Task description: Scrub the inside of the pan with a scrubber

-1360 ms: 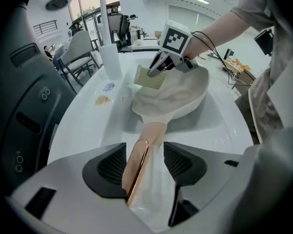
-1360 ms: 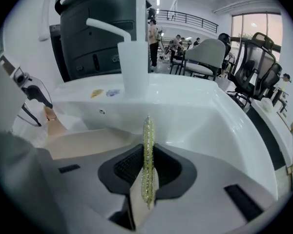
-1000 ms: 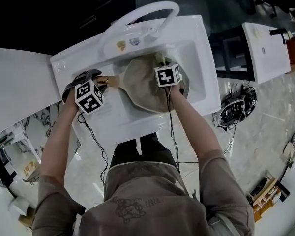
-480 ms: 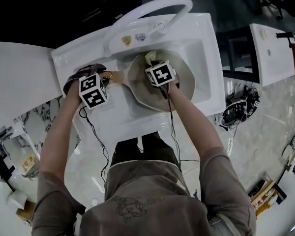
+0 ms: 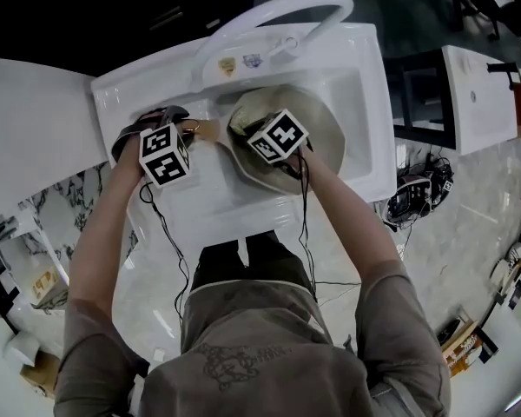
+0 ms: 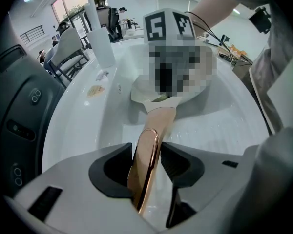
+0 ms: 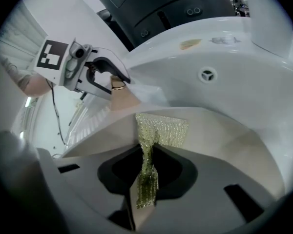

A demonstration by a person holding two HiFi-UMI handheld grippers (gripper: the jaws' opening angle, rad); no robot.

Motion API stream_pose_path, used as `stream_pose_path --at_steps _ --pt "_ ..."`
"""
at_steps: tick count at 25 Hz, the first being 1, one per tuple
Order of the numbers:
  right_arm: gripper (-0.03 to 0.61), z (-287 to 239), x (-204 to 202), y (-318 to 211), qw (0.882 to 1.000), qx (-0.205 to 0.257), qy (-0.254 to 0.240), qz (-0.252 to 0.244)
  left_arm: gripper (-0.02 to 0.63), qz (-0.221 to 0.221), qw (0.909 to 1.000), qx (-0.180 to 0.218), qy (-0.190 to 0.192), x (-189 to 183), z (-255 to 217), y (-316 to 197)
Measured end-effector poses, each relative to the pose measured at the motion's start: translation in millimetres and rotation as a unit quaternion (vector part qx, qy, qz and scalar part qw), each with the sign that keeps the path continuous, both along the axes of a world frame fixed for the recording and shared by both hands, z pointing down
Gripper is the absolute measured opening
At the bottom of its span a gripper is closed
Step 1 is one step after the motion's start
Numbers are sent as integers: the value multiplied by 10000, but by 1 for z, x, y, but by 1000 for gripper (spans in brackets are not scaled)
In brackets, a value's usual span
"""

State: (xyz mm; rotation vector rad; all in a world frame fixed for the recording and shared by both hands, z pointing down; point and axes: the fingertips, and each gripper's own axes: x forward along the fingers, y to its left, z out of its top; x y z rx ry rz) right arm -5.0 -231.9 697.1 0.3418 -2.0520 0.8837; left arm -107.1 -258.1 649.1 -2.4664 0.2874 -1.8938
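The left arm (image 5: 100,233) and right arm (image 5: 352,211) extend forward, side by side. The left claw (image 6: 149,155) is clamped on the pan handle (image 6: 161,118). The right claw (image 7: 147,167) grips the scrubber (image 7: 163,130).

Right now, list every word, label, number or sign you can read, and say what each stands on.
None can be read.
Yellow sticker on the sink: too small.
Pale label beside it: too small.
Shirt print: blurred.
Left marker cube, right marker cube: square patterns, no words.
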Motion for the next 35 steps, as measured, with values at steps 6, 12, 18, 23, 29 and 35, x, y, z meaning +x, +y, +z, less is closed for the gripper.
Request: stream_pose_path --at_steps 6,12,18,23,29,35 --pt "72 -42 -3 46 9898 -867 -755 -835 190 -5 10000 -35 19 1 -1 0" --pt "69 -82 22 85 9658 -1684 -1160 -1595 190 4 10000 -42 27 0 0 1" --pt "67 -116 52 96 9511 -2065 -1397 -1823 190 -10 10000 -67 69 1 -1 1" --pt "66 -143 65 53 9771 -996 -1547 -1069 190 13 9999 -78 115 1 -2 3" --pt "66 -120 103 -47 9758 2145 423 -110 190 50 9998 -96 188 2 -1 3" --pt "66 -46 129 -69 8812 3423 2857 -1572 190 11 9997 -76 222 2 -1 3"
